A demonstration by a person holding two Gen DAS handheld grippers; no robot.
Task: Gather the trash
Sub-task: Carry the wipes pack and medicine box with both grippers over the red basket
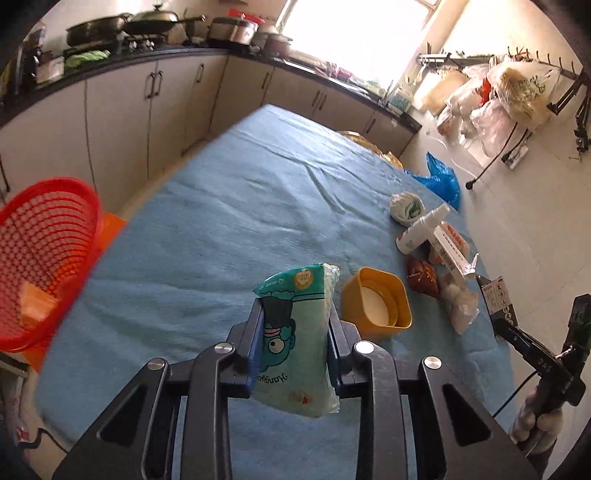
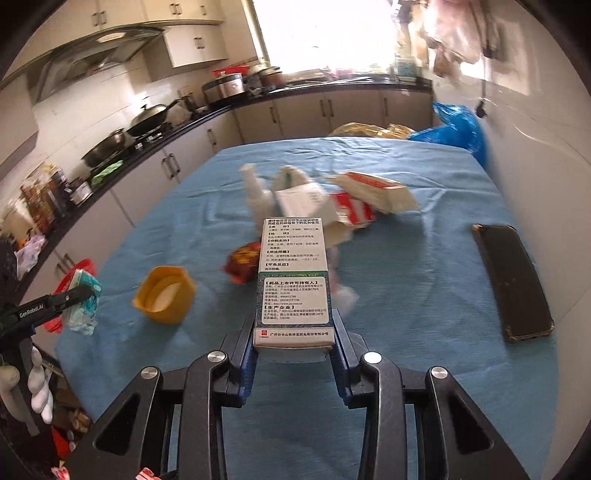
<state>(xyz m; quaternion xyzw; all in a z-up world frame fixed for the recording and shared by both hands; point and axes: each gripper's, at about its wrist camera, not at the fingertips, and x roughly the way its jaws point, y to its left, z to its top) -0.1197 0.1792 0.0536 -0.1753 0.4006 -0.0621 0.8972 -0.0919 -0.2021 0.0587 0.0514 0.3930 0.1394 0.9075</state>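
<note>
Your left gripper (image 1: 295, 317) clamped a teal tissue pack (image 1: 295, 339) above the blue table (image 1: 221, 206), near the red basket (image 1: 48, 251). Your right gripper (image 2: 295, 332) pinched 1 medicine box (image 2: 293, 280) over the table.

Black phone (image 2: 511, 282) on blue tablecloth (image 2: 424, 258), woks (image 1: 153, 20) on counter, bright window (image 1: 351, 33)

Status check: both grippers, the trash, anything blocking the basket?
Left gripper shut on tissue pack. Right gripper shut on medicine box. Red basket off table's left edge, path open. More trash on cloth.
</note>
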